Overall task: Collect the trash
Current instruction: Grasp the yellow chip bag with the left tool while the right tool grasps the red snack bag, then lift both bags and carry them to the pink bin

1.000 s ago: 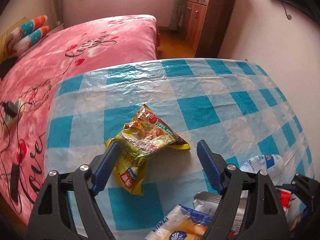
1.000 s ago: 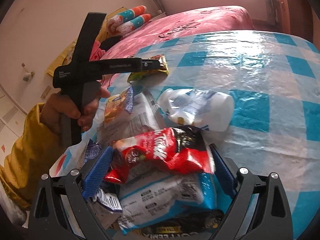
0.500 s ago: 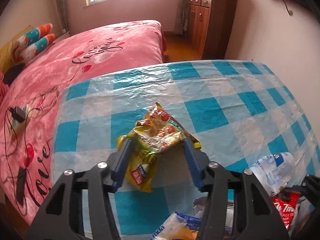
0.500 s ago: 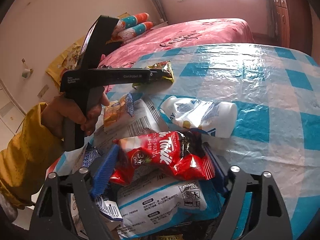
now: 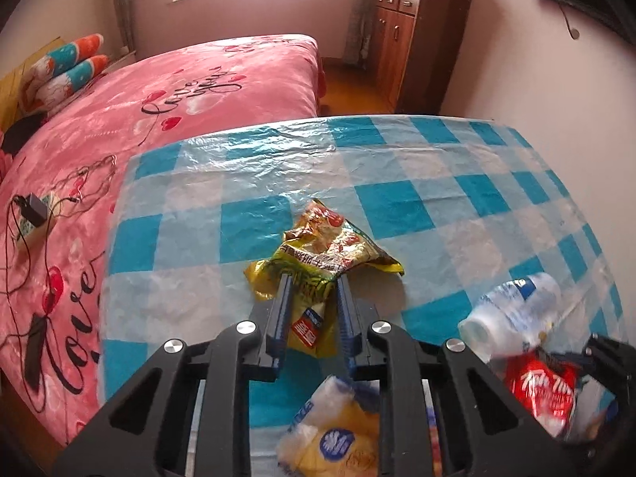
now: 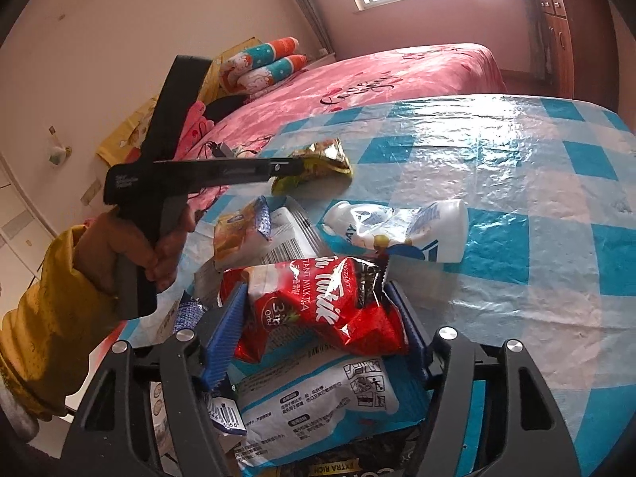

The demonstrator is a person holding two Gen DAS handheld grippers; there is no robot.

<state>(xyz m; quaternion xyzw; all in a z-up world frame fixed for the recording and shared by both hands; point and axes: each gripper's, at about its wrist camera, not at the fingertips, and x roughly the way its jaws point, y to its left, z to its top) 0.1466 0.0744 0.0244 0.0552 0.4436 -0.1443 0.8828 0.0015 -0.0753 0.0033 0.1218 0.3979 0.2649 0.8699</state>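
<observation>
The left gripper (image 5: 312,282) is seen clamped on a yellow wrapper (image 5: 322,254); the wrapper is pinched between the blue pads (image 5: 284,310), with its far part spread on the checked cloth (image 5: 397,183) and its near end hanging between the fingers; in the right wrist view the same gripper (image 6: 286,169) is shown from the side, held by a hand (image 6: 135,250) in a yellow sleeve (image 6: 51,338), with the wrapper (image 6: 318,163) bunched at its tip.

The jaws of the right gripper (image 6: 318,318) have just been closing; a red packet (image 6: 322,310) is set between them and is met on both sides by the pads, so it is taken as gripped; the packet is raised over a white pouch (image 6: 318,405) and other wrappers at the near edge of the table.

A crushed white bottle (image 6: 401,230) is laid on its side just beyond the red packet; a yellow-and-blue packet (image 6: 238,230) is found to its left, near the left gripper's handle; in the left wrist view the bottle (image 5: 512,310) is seen at the right, with the red packet (image 5: 544,389) nearer.

A pink bed (image 5: 179,91) is placed beyond the table on the left; a wooden cabinet (image 5: 417,39) is set against the far wall.
</observation>
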